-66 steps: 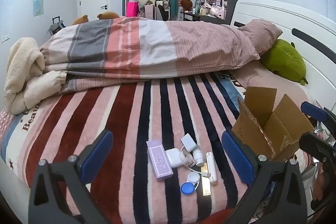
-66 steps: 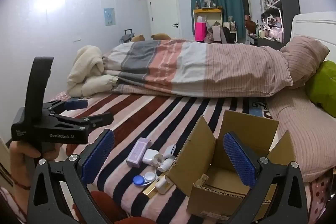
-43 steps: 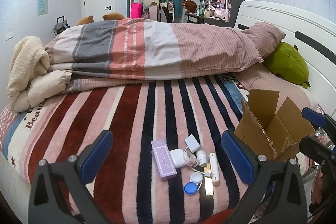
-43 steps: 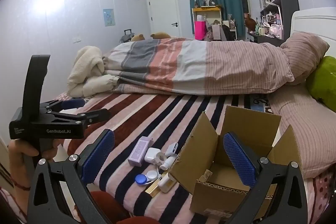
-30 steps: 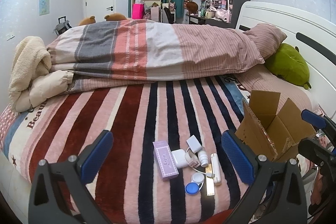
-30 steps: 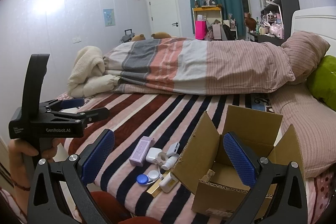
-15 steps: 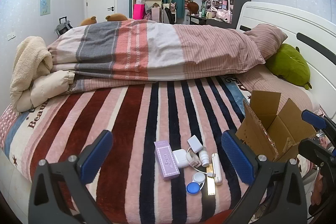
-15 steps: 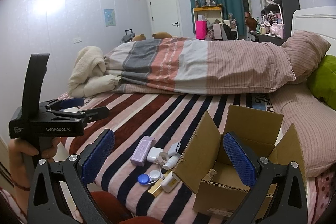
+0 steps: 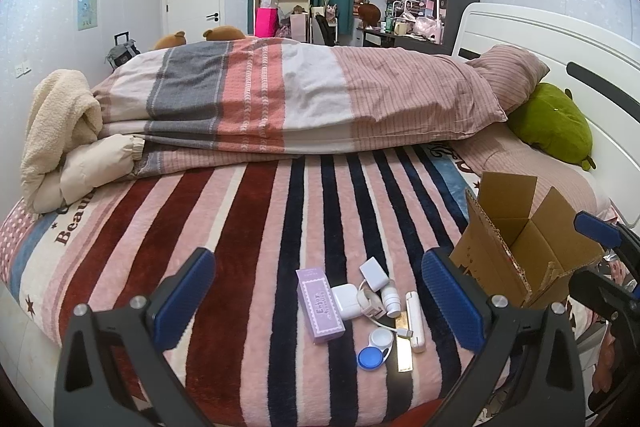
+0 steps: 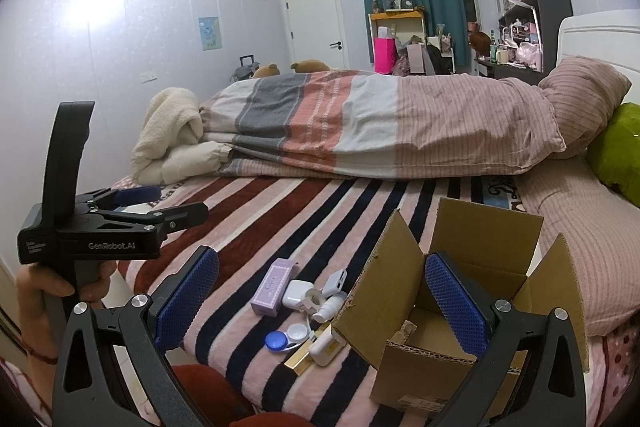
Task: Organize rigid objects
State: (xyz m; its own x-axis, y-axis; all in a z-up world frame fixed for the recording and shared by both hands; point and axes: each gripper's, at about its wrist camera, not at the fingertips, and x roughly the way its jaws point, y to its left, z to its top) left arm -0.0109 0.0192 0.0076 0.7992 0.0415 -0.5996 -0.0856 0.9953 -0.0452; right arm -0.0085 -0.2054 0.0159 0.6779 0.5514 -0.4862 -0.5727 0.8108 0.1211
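Note:
A cluster of small items lies on the striped blanket (image 9: 240, 227) near the bed's front edge: a purple box (image 9: 320, 305), a white charger (image 9: 346, 301), a small white bottle (image 9: 390, 301), a white stick-shaped case (image 9: 415, 315), a blue-and-white lens case (image 9: 374, 349) and a gold bar (image 9: 404, 343). An open cardboard box (image 9: 520, 251) stands to their right, empty inside (image 10: 432, 335). My left gripper (image 9: 318, 291) is open above the cluster. My right gripper (image 10: 322, 291) is open, its right finger over the box; the purple box (image 10: 273, 287) shows left of it.
A folded striped duvet (image 9: 304, 107) fills the bed's far half, with a cream fleece (image 9: 60, 131) at left and a green plush (image 9: 552, 127) and white headboard (image 9: 560, 43) at right. The left gripper's handle (image 10: 96, 239) shows in the right wrist view.
Both views have shifted slightly, so the cluster and box sit a little further right and higher in frame. Both grippers stay open and empty; nothing on the bed moved.

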